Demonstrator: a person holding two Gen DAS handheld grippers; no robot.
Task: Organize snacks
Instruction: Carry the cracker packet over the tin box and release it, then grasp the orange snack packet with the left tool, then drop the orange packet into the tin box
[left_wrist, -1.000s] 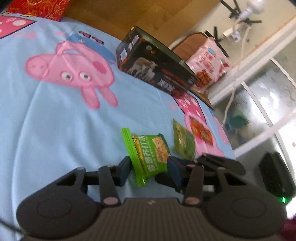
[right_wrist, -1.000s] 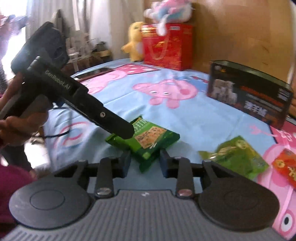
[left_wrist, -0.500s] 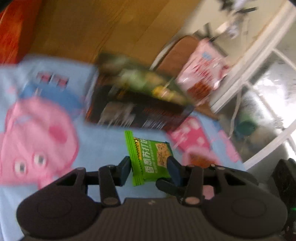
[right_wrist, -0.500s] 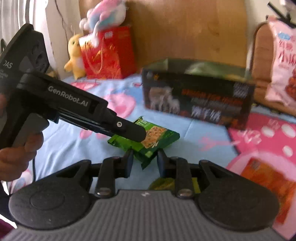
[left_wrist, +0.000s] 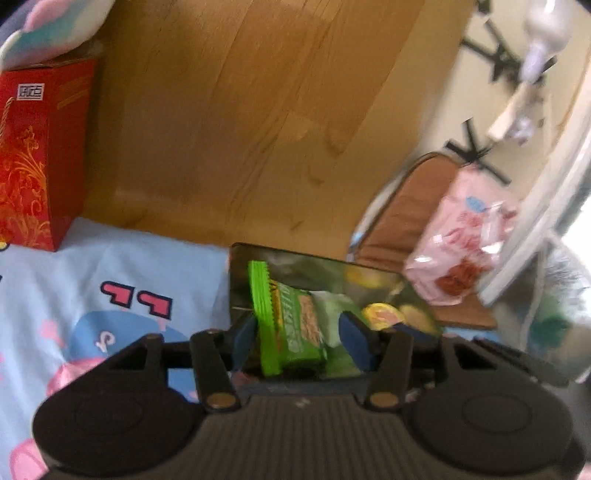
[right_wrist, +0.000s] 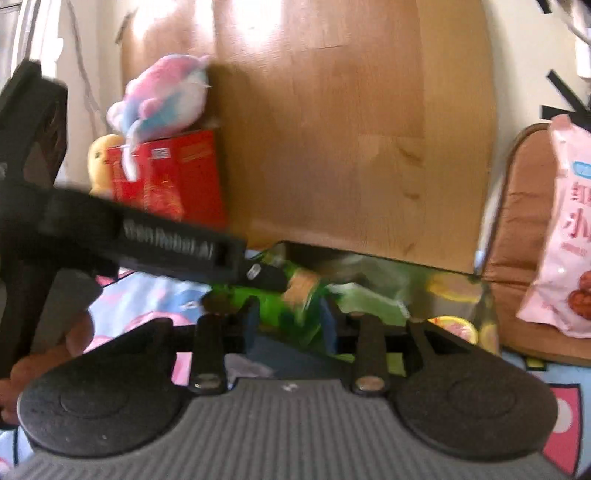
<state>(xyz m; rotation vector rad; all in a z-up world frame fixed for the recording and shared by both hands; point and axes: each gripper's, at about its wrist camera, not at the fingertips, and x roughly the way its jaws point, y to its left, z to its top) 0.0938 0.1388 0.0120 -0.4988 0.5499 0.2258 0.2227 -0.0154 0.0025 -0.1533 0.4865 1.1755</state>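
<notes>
Hovering the green packet (left_wrist: 291, 328) above the snack box (left_wrist: 240, 284) rim at twelve o'clock, we see both jaws just widening around it. Left gripper (left_wrist: 297, 334) slack at three o'clock; right gripper (right_wrist: 290, 321) hold too blurred to call.

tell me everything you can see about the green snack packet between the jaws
The green snack packet is a small, glossy plastic pillow pack, bright green with a crimped, serrated end seal pointing up and a cracker picture with white lettering on its face. It stands on edge, tilted, over the open dark box that already holds other snacks. The left gripper has it between its jaws, which have just been opening; the right-hand pad stands clear of it. The right gripper brackets its other end, too blurred to judge contact.
</notes>
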